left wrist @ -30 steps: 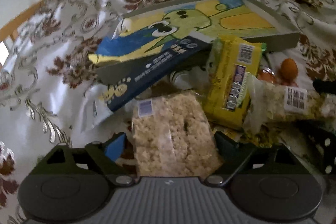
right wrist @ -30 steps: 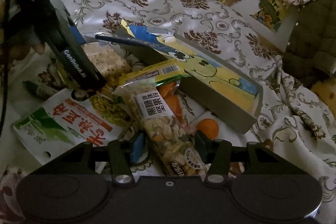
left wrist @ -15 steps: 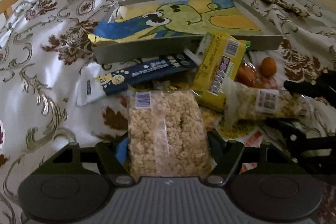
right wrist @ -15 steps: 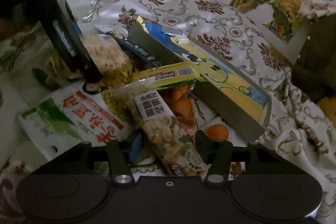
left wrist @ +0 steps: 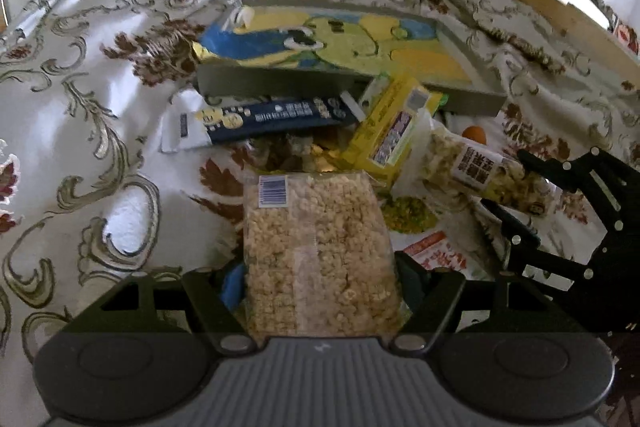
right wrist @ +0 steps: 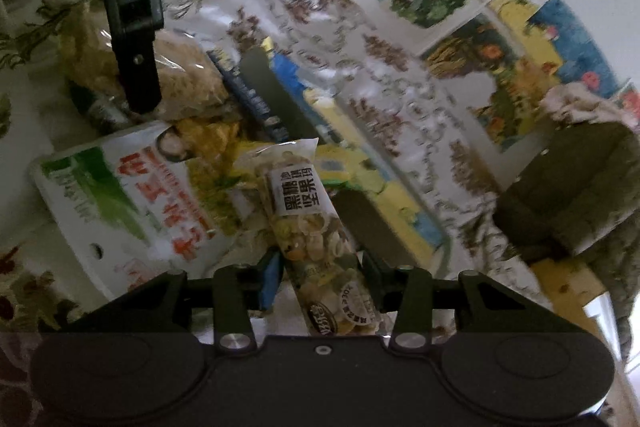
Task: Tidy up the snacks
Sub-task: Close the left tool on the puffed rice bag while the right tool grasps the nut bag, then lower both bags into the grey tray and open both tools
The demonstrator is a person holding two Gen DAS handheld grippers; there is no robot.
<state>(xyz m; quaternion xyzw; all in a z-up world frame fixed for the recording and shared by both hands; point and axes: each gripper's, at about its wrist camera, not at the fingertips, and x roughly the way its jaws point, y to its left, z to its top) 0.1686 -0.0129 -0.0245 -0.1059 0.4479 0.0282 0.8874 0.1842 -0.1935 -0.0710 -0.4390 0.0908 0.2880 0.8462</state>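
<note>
A white cloth with brown and grey floral scrolls (left wrist: 104, 131) covers the surface and carries everything. On it, toward the far side, lies a shallow grey tray (left wrist: 344, 83) lined with a cartoon drawing. Just near of the tray a dark blue snack packet (left wrist: 264, 117) rests on the cloth, with a white and green bag (right wrist: 120, 195) flat to the right.

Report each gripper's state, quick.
Left gripper: closed on the puffed rice pack.
Right gripper: jaws closing around the nut snack pack; firm grip cannot be told.
</note>
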